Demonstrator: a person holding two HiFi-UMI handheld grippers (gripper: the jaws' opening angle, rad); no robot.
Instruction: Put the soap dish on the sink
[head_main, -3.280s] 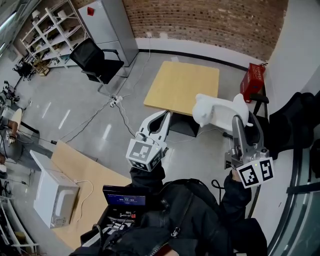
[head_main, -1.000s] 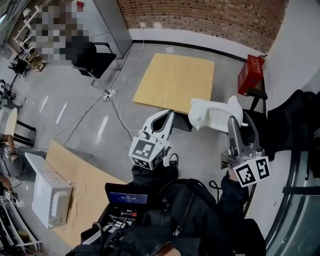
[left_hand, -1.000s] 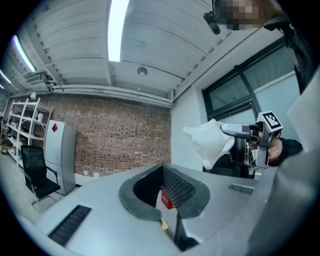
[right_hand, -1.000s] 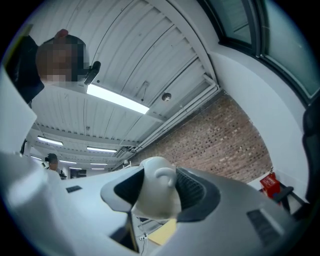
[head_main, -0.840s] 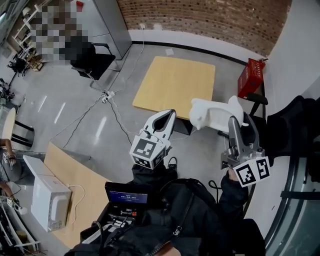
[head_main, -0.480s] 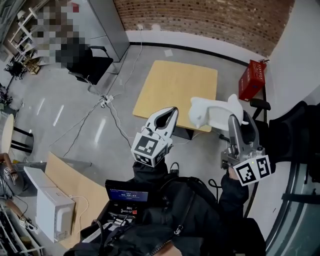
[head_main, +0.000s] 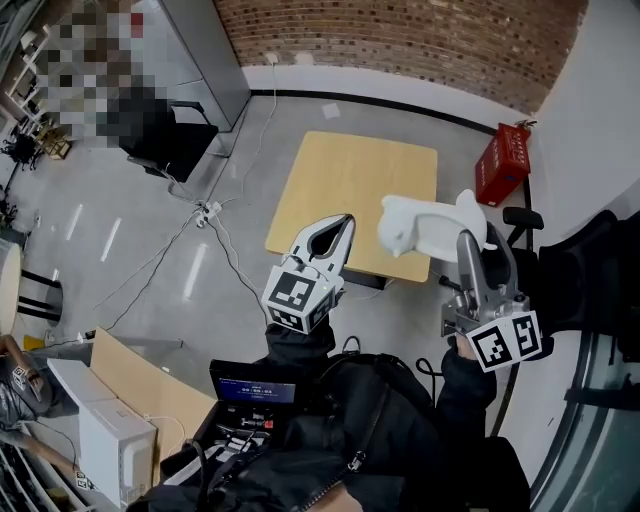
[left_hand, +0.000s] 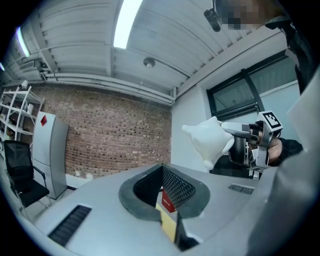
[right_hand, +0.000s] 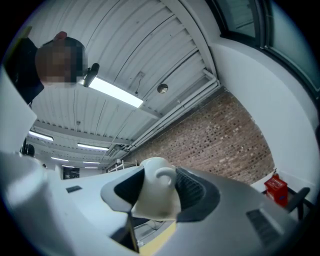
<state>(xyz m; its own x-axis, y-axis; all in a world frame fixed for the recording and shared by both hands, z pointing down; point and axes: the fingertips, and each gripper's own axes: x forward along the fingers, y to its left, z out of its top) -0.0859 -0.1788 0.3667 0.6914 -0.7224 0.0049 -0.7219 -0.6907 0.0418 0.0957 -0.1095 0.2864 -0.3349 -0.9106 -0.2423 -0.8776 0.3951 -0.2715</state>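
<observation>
The right gripper (head_main: 472, 240) is clamped on the white soap dish (head_main: 420, 225), its 2 jaws pressing the dish from either side. The left gripper (head_main: 340, 228) is closed with nothing in it. It hangs over the near edge of the wooden bench (head_main: 340, 180), and the dish is in the air over the bench's near right corner. Past the bench's far right corner stands a red box (head_main: 497, 163), and past its far edge runs the brick wall (head_main: 400, 40).

No sink shows in any view, so the step in hand looks like the carry. To do it well, hold the grip firm and the dish level, find the sink, then lower until the base rests before letting go. The free gripper could steady it.

The right gripper view alone shows both pads seated on the dish, beside a small curled lug. The head view alone shows the dish's whole outline and the bench beneath it. The left gripper view gives its side profile.
</observation>
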